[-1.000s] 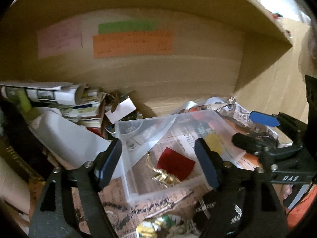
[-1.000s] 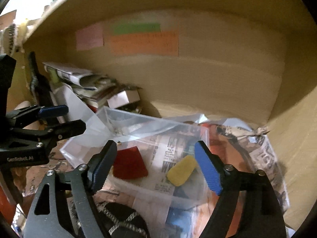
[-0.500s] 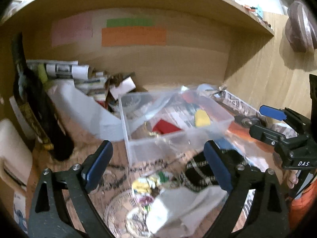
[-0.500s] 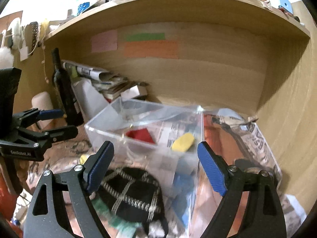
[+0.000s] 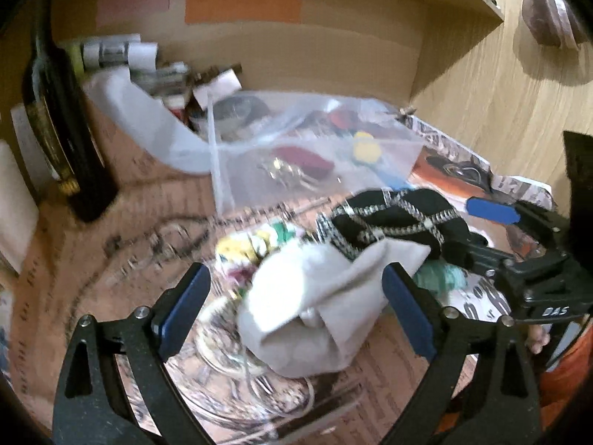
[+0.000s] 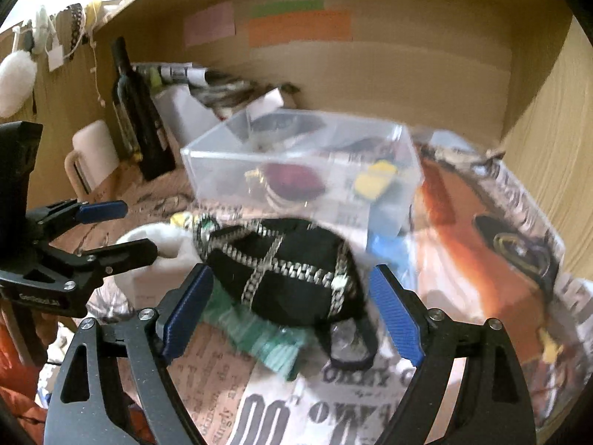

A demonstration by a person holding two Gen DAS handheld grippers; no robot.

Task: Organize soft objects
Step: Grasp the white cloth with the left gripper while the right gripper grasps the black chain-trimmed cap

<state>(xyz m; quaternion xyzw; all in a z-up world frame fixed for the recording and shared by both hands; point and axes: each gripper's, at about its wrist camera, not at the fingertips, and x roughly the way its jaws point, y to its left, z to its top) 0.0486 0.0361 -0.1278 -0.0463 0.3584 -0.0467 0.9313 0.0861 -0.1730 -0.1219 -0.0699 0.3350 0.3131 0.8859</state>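
Note:
A clear plastic box (image 5: 404, 157) (image 6: 207, 170) on the desk holds a red soft piece (image 5: 307, 157) (image 6: 292, 181), a yellow one (image 5: 365, 150) (image 6: 372, 180) and a gold trinket. In front of it lie a white cloth bundle (image 5: 315, 311) (image 6: 155, 237), a black cap with silver chain trim (image 5: 393, 218) (image 6: 289, 274) and a green cloth (image 6: 255, 330). My left gripper (image 5: 296, 311) is open with its jaws either side of the white cloth. My right gripper (image 6: 289, 311) is open around the black cap.
A dark wine bottle (image 5: 63, 129) (image 6: 139, 111) stands at the left by stacked papers (image 5: 141, 59). Newspaper (image 6: 481, 244) covers the desk at the right. A wooden back wall with coloured notes (image 6: 300, 27) and a side wall (image 6: 556, 148) close in the space.
Both grippers have pulled back and dropped from over the clear box to the pile in front of it. The white cloth and black cap now sit between their open jaws.

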